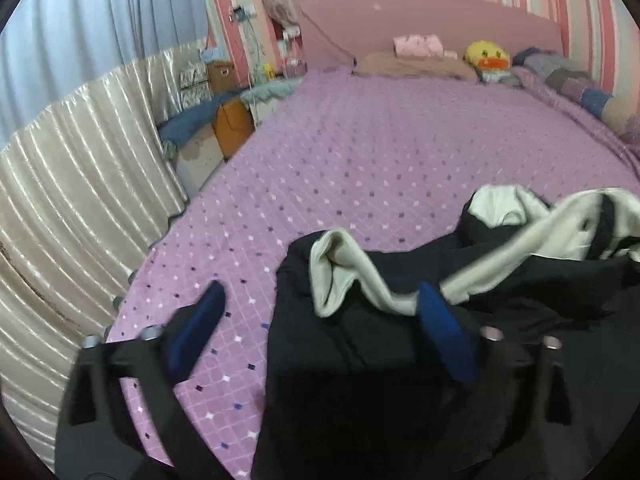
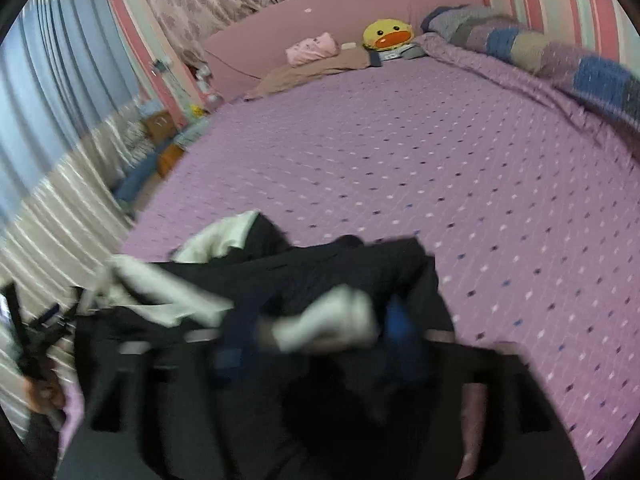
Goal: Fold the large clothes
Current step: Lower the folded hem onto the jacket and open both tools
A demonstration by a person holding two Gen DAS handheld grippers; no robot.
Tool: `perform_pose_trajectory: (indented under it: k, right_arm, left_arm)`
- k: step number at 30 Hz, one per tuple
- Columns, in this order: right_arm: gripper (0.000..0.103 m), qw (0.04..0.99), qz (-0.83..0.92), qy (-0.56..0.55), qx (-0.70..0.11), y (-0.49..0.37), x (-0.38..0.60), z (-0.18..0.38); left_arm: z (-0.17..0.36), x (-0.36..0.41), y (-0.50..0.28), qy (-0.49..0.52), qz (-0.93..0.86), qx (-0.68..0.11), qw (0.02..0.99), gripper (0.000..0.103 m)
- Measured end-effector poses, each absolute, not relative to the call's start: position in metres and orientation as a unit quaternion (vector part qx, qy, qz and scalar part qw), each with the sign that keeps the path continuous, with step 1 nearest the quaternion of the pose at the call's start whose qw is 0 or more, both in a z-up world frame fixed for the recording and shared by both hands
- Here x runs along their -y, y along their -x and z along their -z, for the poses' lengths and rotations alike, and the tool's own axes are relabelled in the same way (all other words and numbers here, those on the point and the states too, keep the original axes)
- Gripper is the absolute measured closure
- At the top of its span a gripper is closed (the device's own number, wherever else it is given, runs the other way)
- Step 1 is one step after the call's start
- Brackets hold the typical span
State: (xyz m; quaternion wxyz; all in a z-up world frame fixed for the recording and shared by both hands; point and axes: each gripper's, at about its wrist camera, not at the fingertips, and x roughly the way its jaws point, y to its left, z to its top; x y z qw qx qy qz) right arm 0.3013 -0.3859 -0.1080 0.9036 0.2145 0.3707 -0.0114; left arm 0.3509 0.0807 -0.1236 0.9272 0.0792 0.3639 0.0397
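Note:
A black garment with cream-white lining [image 1: 360, 344] lies crumpled on the near part of the purple bed. My left gripper [image 1: 324, 300] is open, its blue fingers [image 1: 200, 320] spread wide; the left finger is over bare bedspread and the right finger rests on the garment by a cream fold [image 1: 340, 264]. In the right wrist view the same garment [image 2: 320, 280] is bunched in front, blurred by motion. My right gripper [image 2: 320, 332] has its blue fingers [image 2: 400, 328] either side of a cream fold [image 2: 332, 320]; whether they clamp it I cannot tell.
The purple checked bedspread [image 1: 380, 148] stretches to a pink headboard [image 1: 420, 20] with a yellow duck toy [image 1: 486, 56], a pink bundle and a brown pillow. A patchwork quilt [image 2: 560, 52] runs along the right. Cream curtains [image 1: 72, 168] and boxes stand left of the bed.

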Motion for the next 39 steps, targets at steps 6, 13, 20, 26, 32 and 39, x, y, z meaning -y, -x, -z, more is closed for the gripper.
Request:
perform_pose_trajectory:
  k: [6,13,20,26,32,39]
  right_arm:
    - [0.008,0.910,-0.005,-0.250,-0.329,-0.265,0.400,0.088]
    - [0.004,0.901,0.057,-0.127,-0.411,-0.290,0.397,0.128]
    - [0.011,0.892,0.022,0.007,-0.451,-0.327,0.350,0.153]
    - [0.071,0.894,0.024,-0.009,-0.448,-0.342,0.347,0.155]
    - [0.089,0.937,0.050,-0.006,-0.344,-0.322,0.343,0.106]
    - [0.089,0.917,0.066,-0.097,-0.382,-0.382,0.375,0.129]
  left_arm:
    - [0.104,-0.098,-0.325,-0.063,-0.034,-0.355,0.932,0.003]
    - [0.141,-0.113,-0.338,-0.077,-0.036,-0.407,0.909,0.003]
    - [0.181,-0.091,-0.368,-0.122,-0.017,-0.436,0.892,0.030]
    - [0.197,-0.062,-0.383,-0.180,-0.011,-0.440,0.880,0.091]
    - [0.146,-0.075,-0.372,-0.113,-0.002,-0.377,0.919,0.098]
    - [0.162,-0.081,-0.427,-0.055,-0.018,-0.413,0.909,0.096]
